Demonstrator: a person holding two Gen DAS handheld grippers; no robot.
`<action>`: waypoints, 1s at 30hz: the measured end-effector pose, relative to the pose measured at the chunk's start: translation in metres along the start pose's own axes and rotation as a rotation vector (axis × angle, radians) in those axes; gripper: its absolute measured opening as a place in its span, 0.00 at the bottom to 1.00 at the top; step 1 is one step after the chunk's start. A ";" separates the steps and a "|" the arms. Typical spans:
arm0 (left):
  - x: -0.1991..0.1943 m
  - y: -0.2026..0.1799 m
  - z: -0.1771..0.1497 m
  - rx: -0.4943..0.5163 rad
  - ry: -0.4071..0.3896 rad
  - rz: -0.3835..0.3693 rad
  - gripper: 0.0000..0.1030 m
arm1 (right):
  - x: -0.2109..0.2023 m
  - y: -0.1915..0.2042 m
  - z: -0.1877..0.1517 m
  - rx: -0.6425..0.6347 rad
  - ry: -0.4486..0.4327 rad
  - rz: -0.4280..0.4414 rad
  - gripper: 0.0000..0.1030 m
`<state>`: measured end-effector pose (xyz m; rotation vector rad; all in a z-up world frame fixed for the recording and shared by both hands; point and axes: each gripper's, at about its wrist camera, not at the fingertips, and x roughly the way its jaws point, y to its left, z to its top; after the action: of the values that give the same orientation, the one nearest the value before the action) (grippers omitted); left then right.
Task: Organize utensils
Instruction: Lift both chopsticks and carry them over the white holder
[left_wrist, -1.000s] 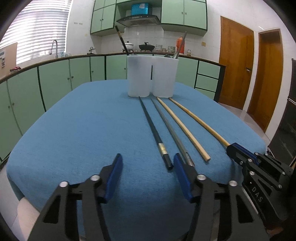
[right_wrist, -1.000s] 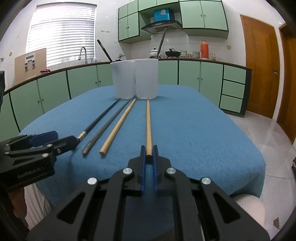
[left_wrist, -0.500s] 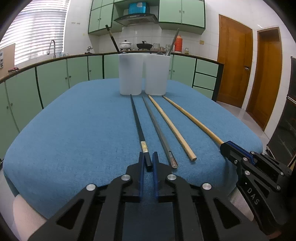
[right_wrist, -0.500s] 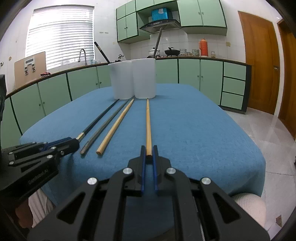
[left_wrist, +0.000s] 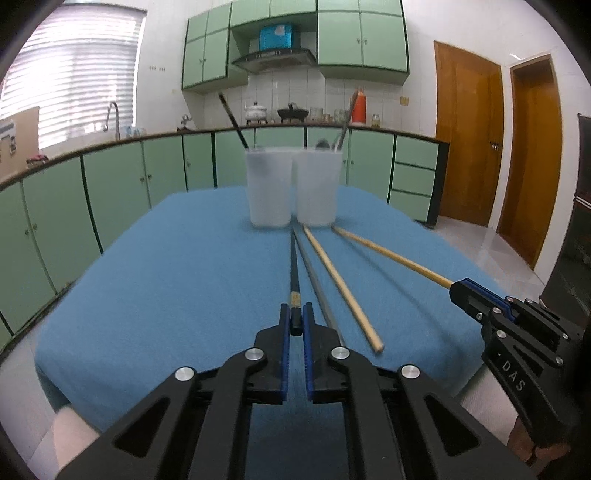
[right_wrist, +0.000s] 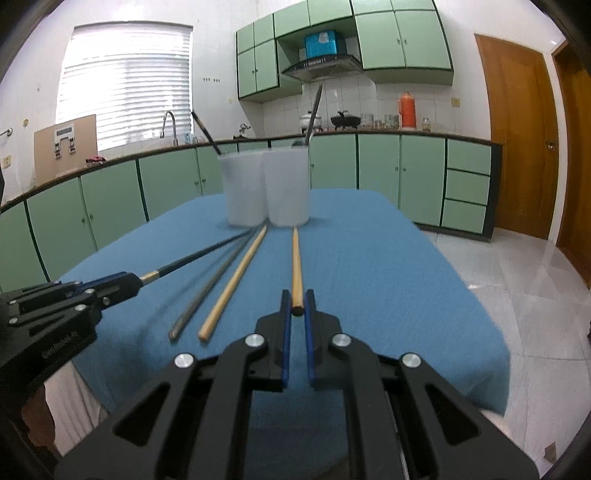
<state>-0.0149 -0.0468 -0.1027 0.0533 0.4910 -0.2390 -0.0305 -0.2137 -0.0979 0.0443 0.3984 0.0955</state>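
Observation:
My left gripper (left_wrist: 294, 315) is shut on the near end of a black chopstick (left_wrist: 294, 266), whose far tip points at two white cups (left_wrist: 269, 186). My right gripper (right_wrist: 297, 301) is shut on the near end of a wooden chopstick (right_wrist: 295, 254). Both held ends hang a little above the blue tablecloth (left_wrist: 166, 280). Between them a grey metal chopstick (left_wrist: 317, 286) and a second wooden chopstick (left_wrist: 341, 286) lie flat. The left cup (right_wrist: 243, 188) holds a black stick, the right cup (right_wrist: 287, 186) a metal one. Each gripper shows in the other's view: right gripper (left_wrist: 461, 291), left gripper (right_wrist: 131, 282).
The table's front edge runs just under both grippers, with tiled floor (right_wrist: 517, 280) to the right. Green cabinets (left_wrist: 122, 177) and a counter curve round behind the table. Two wooden doors (left_wrist: 469, 147) stand at the far right.
The left gripper's jaws closed from wide open onto the black chopstick's near end. Both grippers then rose slightly, lifting their chopsticks' near ends off the cloth.

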 end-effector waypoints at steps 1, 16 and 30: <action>-0.005 0.000 0.005 0.005 -0.016 0.003 0.06 | -0.003 0.000 0.005 -0.005 -0.013 0.002 0.06; -0.060 0.003 0.106 0.071 -0.245 -0.014 0.06 | -0.031 -0.013 0.122 -0.060 -0.149 0.088 0.06; -0.037 0.019 0.165 0.059 -0.218 -0.049 0.06 | -0.005 -0.017 0.200 -0.051 -0.039 0.217 0.06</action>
<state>0.0337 -0.0385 0.0596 0.0723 0.2687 -0.3032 0.0443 -0.2357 0.0876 0.0384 0.3514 0.3182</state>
